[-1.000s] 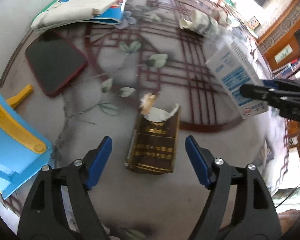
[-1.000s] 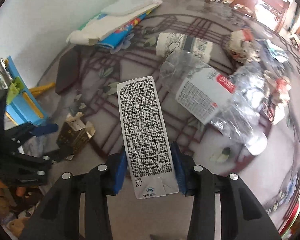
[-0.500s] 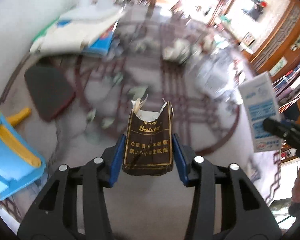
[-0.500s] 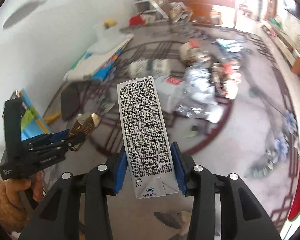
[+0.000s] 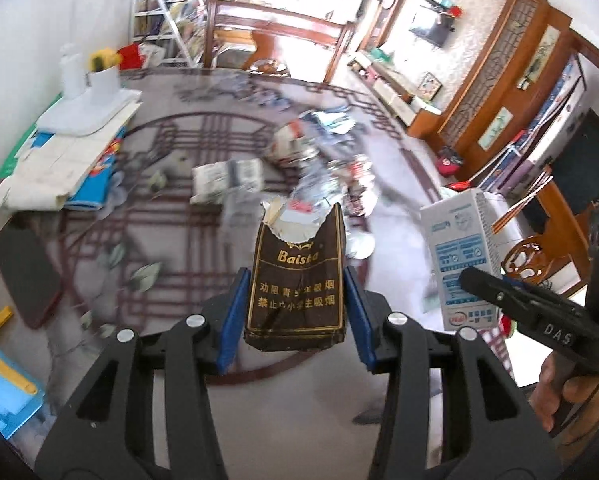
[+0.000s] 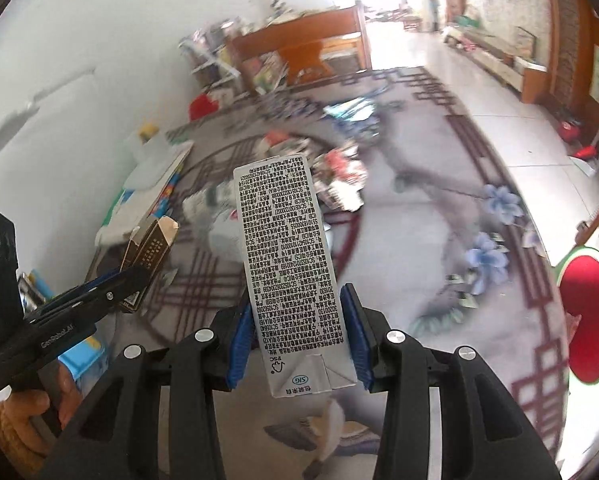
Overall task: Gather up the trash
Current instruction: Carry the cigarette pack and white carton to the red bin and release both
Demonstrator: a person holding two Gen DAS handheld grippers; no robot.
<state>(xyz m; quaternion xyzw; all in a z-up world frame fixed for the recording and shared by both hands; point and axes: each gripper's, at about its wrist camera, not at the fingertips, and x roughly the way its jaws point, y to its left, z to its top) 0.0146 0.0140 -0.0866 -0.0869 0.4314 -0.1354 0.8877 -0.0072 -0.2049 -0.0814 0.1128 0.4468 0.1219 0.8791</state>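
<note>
My left gripper (image 5: 295, 316) is shut on a torn brown cigarette pack (image 5: 297, 280) with gold lettering, lifted above the patterned rug (image 5: 179, 280). A white milk carton (image 6: 289, 264) with dense black print stands upright between the blue pads of my right gripper (image 6: 297, 336), which is shut on it. In the left wrist view the same carton (image 5: 459, 256) shows at the right, held by the right gripper. In the right wrist view the left gripper and the pack (image 6: 149, 246) appear at the left. A heap of crumpled wrappers and plastic (image 5: 323, 160) lies on the rug beyond.
Books and papers (image 5: 63, 156) are stacked at the rug's left side, beside a dark phone (image 5: 25, 268) and a blue and yellow plastic toy (image 5: 3, 380). A red round mat (image 6: 587, 320) lies at the right. Wooden furniture (image 5: 275, 40) stands behind.
My left gripper closed on the cigarette pack and lifted it off the rug. Both grippers rose and tilted up, so more of the room shows. The right gripper kept hold of the carton.
</note>
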